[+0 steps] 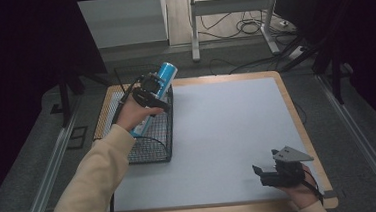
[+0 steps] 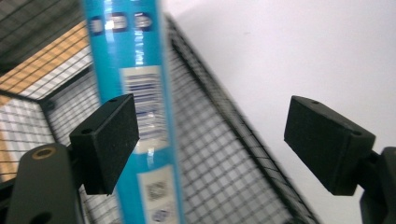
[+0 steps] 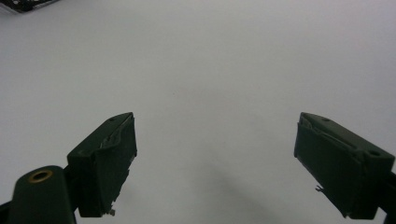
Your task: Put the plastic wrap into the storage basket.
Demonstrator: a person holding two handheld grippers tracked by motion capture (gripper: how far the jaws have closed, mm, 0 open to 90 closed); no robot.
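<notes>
My left claw (image 2: 210,140) is spread wide over the wire basket (image 1: 153,138), with the blue tube (image 2: 135,107) just beside one pad, leaning out of the basket at the counter's (image 1: 217,129) far left. My right claw (image 3: 215,163) is wide too, holding nothing, low over the bare white counter near its right corner.

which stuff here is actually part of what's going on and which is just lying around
In play:
- blue tube, leaning in the wire basket
- left gripper, open, jaws wide either side of the tube
- white table mat

Just there:
- right gripper, open over bare mat, holding nothing
- desk frame and floor cables behind the table
</notes>
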